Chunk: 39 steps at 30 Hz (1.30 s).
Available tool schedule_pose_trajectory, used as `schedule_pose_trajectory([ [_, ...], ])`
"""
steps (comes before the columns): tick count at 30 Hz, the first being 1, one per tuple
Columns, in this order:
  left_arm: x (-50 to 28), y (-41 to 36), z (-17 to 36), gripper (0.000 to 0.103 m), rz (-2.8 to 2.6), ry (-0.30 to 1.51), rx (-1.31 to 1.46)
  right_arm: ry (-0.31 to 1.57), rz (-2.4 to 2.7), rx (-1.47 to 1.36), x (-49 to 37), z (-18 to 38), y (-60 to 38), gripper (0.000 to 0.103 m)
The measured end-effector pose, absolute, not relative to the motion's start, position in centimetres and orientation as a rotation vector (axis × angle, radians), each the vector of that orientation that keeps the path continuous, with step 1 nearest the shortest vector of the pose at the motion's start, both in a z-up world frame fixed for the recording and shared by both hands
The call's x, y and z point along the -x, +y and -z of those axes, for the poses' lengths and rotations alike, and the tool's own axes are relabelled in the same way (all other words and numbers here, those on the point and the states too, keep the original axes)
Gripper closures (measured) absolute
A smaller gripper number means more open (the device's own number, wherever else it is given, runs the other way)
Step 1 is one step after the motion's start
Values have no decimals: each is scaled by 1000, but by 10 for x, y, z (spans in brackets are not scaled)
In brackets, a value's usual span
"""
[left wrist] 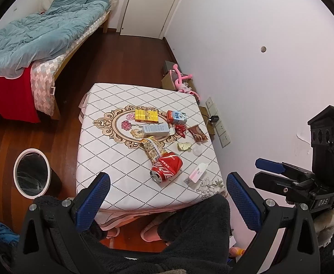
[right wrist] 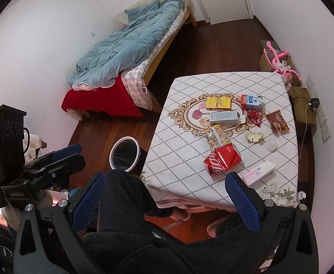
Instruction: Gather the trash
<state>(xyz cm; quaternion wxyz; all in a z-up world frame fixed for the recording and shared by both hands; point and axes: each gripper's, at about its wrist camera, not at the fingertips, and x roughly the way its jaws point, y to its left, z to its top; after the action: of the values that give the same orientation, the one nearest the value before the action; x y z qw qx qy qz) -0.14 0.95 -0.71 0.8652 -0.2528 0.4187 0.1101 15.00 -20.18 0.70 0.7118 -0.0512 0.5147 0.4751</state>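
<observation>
- Left gripper and right gripper both hang above the near table edge; fingers wide apart, holding nothing.
- Trash lies on the table; the can is nearest; I would grab it across the middle, then drop it in the bin on the floor.
- The can looks like Coca-Cola; other labels are too small to read.

Unmade bed, blue duvet; white door; pink plush toy beside wall.

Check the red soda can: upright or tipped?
Tipped and dented. The red soda can lies on its side on the table, mouth end facing the near edge.
</observation>
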Motion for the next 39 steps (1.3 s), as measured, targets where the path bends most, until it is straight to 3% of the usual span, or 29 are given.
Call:
schedule_pose_trajectory([
  [39,4,12,4,0,-219,868,533,1144,-1057,118,-152,-8,-196,0],
])
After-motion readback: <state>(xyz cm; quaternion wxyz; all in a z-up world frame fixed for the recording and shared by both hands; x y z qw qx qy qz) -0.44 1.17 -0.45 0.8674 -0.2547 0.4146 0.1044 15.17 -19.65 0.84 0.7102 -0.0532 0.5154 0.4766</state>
